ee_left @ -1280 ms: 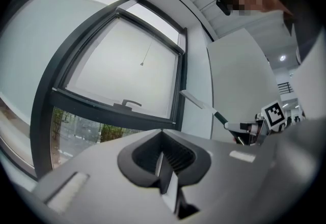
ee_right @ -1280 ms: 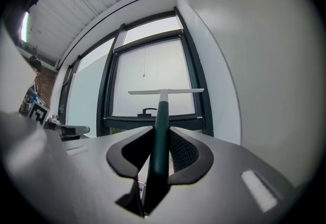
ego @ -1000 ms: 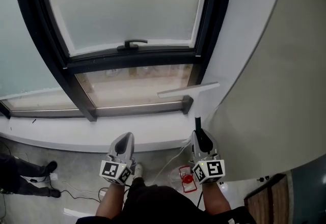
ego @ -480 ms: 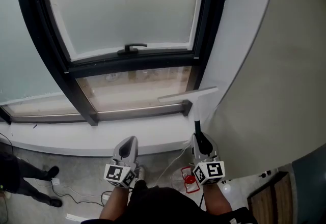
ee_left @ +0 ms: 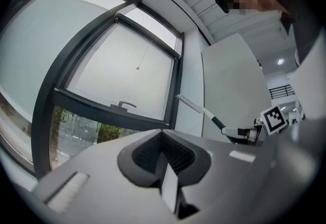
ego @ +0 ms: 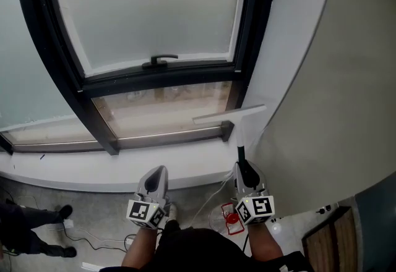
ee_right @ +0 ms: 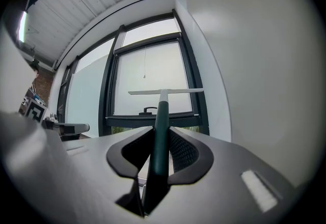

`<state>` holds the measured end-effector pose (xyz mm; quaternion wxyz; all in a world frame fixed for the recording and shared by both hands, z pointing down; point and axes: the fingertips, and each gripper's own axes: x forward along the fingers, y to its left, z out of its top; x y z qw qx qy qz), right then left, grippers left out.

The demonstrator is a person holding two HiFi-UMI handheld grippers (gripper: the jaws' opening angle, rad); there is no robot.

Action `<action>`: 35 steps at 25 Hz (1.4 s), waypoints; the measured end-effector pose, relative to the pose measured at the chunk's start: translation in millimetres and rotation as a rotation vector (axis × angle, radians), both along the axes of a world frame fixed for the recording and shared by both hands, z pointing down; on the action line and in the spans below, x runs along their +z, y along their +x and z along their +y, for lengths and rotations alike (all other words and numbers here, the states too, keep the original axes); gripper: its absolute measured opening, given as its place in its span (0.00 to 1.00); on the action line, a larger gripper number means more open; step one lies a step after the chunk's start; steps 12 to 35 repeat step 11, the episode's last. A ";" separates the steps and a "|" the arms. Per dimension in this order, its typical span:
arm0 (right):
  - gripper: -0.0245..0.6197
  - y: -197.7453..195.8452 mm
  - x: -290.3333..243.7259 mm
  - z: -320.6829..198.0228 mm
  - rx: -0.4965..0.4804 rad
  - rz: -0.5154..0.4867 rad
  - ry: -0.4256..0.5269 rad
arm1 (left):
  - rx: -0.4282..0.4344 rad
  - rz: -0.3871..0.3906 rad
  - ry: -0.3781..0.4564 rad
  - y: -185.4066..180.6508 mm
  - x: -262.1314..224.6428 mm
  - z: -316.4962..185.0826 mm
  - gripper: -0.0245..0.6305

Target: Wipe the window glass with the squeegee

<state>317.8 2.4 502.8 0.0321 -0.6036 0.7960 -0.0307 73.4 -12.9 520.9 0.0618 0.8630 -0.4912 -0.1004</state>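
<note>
The right gripper [ego: 242, 165] has its fingers clamped on the dark green handle of the squeegee [ego: 229, 115], whose pale blade runs crosswise well beyond the fingertips, in front of the lower right corner of the window glass [ego: 148, 5] — whether it touches the pane cannot be told. Beside it, the left gripper [ego: 154, 177] has its fingers pressed together on nothing. It points at the white sill [ego: 124, 162], with the black window handle [ego: 159, 60] farther ahead.
</note>
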 end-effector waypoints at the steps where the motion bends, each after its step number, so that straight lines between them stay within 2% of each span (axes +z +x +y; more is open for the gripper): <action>1: 0.19 0.2 0.4 0.0 -0.002 0.000 0.000 | 0.001 0.005 0.000 1.0 -0.1 0.5 0.04; 35: 0.19 -2.4 1.5 1.2 -0.023 0.007 -0.002 | 0.015 0.007 -0.003 8.6 -0.3 8.0 0.04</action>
